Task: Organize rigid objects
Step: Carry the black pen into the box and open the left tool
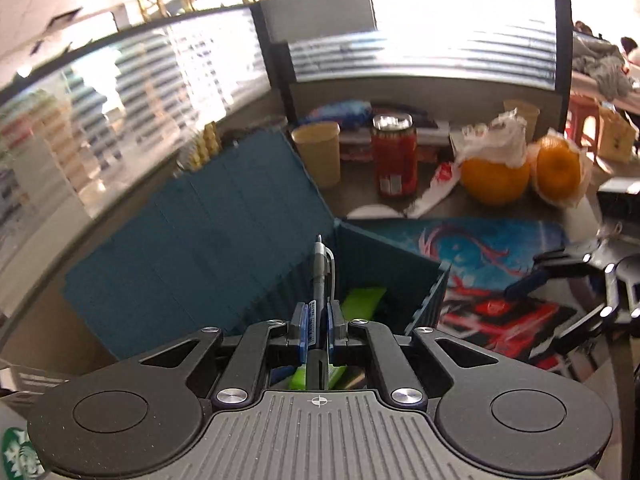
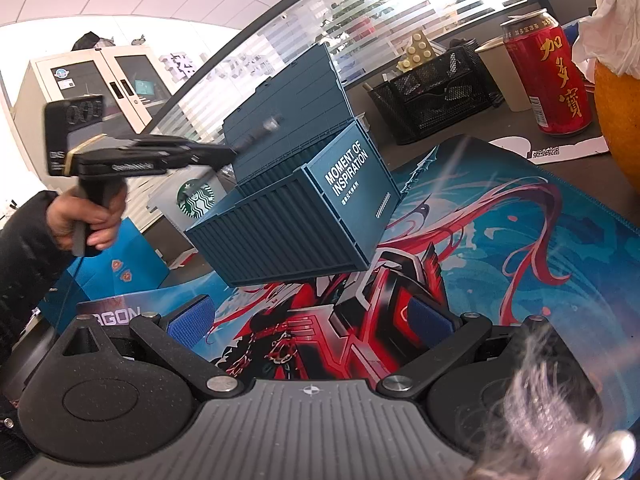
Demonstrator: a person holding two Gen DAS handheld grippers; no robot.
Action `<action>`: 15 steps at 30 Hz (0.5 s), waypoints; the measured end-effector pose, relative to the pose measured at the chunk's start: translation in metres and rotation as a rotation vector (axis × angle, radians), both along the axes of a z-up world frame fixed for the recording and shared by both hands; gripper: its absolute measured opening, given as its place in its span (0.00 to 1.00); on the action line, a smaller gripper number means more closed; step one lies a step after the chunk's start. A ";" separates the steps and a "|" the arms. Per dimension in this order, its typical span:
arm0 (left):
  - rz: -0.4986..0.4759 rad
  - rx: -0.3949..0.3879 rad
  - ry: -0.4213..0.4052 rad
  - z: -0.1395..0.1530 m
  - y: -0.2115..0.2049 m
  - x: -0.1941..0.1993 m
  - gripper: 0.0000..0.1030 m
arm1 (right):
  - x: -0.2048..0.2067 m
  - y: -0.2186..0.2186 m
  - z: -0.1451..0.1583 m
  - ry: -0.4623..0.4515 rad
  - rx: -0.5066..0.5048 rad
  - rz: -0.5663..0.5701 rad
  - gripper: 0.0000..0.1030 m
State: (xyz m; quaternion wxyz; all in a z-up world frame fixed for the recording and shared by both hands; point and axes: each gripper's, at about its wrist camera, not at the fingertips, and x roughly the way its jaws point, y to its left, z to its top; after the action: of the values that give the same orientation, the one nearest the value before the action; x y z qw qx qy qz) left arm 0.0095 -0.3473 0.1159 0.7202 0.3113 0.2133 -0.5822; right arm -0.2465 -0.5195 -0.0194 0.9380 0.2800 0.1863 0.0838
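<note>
The open box (image 2: 304, 216) sits on the mat (image 2: 500, 240) at mid-frame in the right wrist view, its lid (image 2: 288, 108) raised behind it. The left tool (image 1: 318, 320), at lower centre of its own view, holds a pen (image 1: 320, 272) above the box interior (a flat block (image 1: 362, 302) lies inside). Behind the mat, toward the upper right, stand a cup (image 1: 318, 152), a can (image 1: 394, 154) and two oranges (image 1: 494, 178). A mesh basket (image 2: 436, 96) sits left of the can.

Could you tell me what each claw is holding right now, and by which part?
Left claw grips a pen by its lower barrel; right claw is open, holding nothing.
</note>
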 end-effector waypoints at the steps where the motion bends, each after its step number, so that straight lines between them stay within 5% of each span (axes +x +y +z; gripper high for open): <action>1: -0.007 0.011 -0.002 -0.005 -0.003 0.002 0.07 | 0.000 0.000 0.000 0.000 -0.001 0.000 1.00; 15: -0.045 0.114 0.042 -0.033 -0.028 0.027 0.08 | -0.001 0.001 0.002 -0.007 0.001 0.004 1.00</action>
State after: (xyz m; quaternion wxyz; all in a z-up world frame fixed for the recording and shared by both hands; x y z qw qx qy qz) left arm 0.0367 -0.3754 0.0825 0.6835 0.3443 0.2542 -0.5914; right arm -0.2471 -0.5185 -0.0176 0.9384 0.2796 0.1837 0.0866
